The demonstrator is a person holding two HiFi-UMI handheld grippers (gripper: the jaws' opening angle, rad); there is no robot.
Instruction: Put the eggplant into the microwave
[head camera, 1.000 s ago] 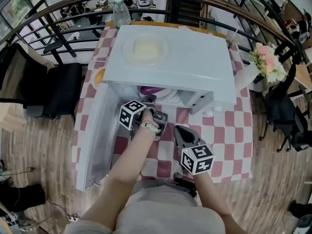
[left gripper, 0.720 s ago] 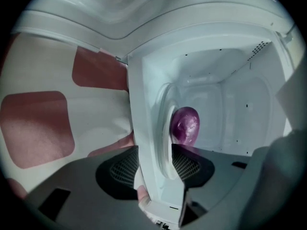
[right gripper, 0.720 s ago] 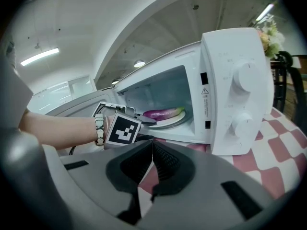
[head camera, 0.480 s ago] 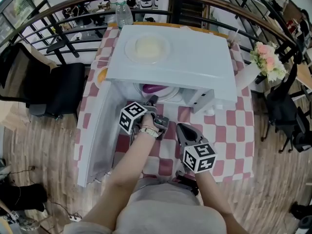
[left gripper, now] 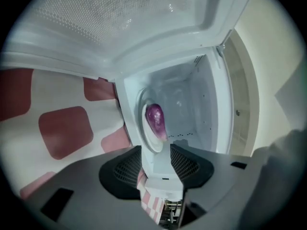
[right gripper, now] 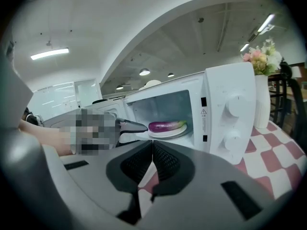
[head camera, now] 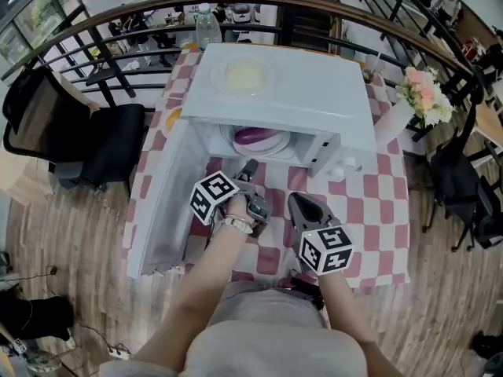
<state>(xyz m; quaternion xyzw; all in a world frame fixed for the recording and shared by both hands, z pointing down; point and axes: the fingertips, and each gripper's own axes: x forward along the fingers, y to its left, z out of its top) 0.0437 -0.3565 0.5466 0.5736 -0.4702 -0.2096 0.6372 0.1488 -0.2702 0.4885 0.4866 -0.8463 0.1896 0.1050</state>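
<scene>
In front of the open oven, over the checked cloth: left gripper (left gripper: 156, 153), a black two-jaw tool with a square-marker cube, has its jaws wide apart. They have just been closing a little. Nothing lies between the pads, and the oven's lower front edge shows beyond the gap. Its tips point at the cavity mouth, just short of it. Right gripper (right gripper: 152, 145), same build, sits nearer the person and to the right of the left one, apart from the oven. Its jaws are drawn together, pads meeting at the tip, nothing held. Glossy purple eggplant (right gripper: 165, 125), elongated with a green stem end, lies on its side on a round white plate (right gripper: 169, 133) inside the white box-shaped microwave (head camera: 299, 100). No gripper touches it. The white microwave door (head camera: 161, 203) is swung fully open to the left in the head view. Two round white knobs (right gripper: 235, 105) are stacked on the control panel right of the cavity. A shallow pale dish (head camera: 245, 75) rests on the microwave's top. The red-and-white checked tablecloth (head camera: 369, 210) covers the table under the microwave. A bunch of pink and white flowers (head camera: 424, 93) stands at the table's right edge. A clear plastic bottle (head camera: 207, 23) is at the far edge. A black chair (head camera: 102, 144) is on the wood floor to the left.
</scene>
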